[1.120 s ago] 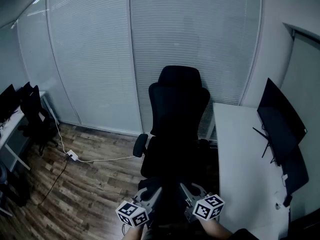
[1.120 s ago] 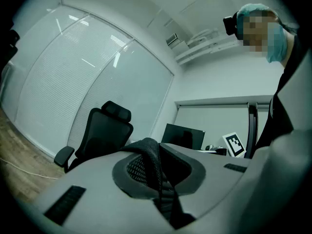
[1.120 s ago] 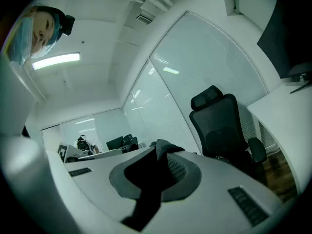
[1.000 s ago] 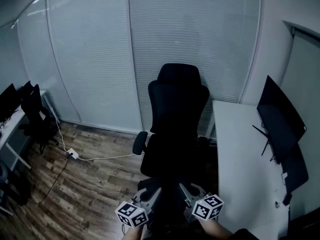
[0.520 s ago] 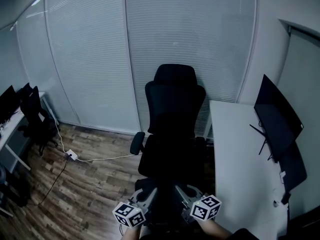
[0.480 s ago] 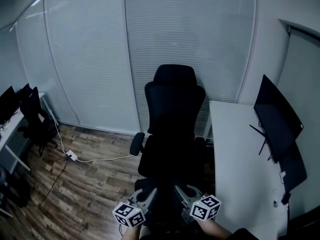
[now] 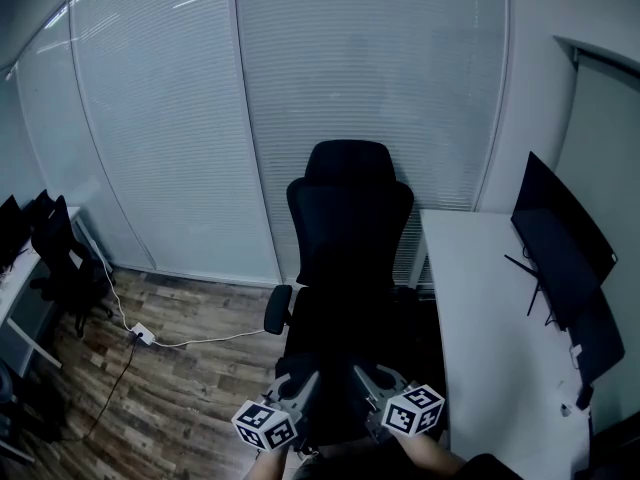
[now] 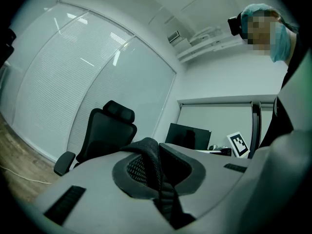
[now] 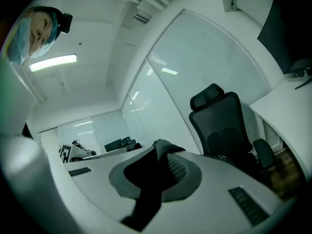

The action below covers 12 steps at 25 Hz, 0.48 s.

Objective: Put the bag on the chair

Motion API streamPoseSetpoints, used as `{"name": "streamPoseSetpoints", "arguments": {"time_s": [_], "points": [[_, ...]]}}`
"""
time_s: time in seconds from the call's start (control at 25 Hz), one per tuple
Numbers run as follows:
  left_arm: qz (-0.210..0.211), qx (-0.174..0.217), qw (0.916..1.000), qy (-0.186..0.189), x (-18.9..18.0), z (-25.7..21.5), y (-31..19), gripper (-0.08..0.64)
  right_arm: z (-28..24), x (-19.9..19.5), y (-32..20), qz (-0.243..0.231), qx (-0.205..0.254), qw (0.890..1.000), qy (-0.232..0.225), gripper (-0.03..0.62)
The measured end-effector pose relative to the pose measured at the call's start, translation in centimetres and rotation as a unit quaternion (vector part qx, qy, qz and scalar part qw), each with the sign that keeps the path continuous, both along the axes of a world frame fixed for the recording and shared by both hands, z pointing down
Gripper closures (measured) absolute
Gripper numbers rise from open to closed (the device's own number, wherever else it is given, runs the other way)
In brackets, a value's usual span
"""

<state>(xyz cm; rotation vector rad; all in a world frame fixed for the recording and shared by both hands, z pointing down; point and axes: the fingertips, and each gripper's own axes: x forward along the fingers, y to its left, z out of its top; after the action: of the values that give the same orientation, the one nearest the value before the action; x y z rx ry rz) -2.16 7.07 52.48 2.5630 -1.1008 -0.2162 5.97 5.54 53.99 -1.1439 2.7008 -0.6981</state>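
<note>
L gripper point(image 8: 152, 172) is nearly closed, jaws pinching a black webbing strap point(image 8: 148, 152) that loops up btwn them. R gripper point(image 9: 155, 177) reads the same: jaws almost together, clamped on a dark strap. Both point level, side by side, low in the head view. The bag point(image 7: 335, 418) is a dark mass btwn and under them, hard to pick out from the shadow. It sits just in front of the black chair point(image 7: 350, 233), near the seat's front edge; contact can't be told. White desk point(image 7: 480, 308) w/ a monitor point(image 7: 560, 243) stands right of the chair.
</note>
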Motion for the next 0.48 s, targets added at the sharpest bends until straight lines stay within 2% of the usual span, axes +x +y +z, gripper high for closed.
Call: {"name": "streamPoseSetpoints", "arguments": {"time_s": [0.48], "points": [[0.067, 0.011, 0.9977, -0.004, -5.3, -1.4, -10.9, 0.515, -1.5, -5.3, -10.2, 0.077, 0.006, 0.997, -0.009, 0.538]]}}
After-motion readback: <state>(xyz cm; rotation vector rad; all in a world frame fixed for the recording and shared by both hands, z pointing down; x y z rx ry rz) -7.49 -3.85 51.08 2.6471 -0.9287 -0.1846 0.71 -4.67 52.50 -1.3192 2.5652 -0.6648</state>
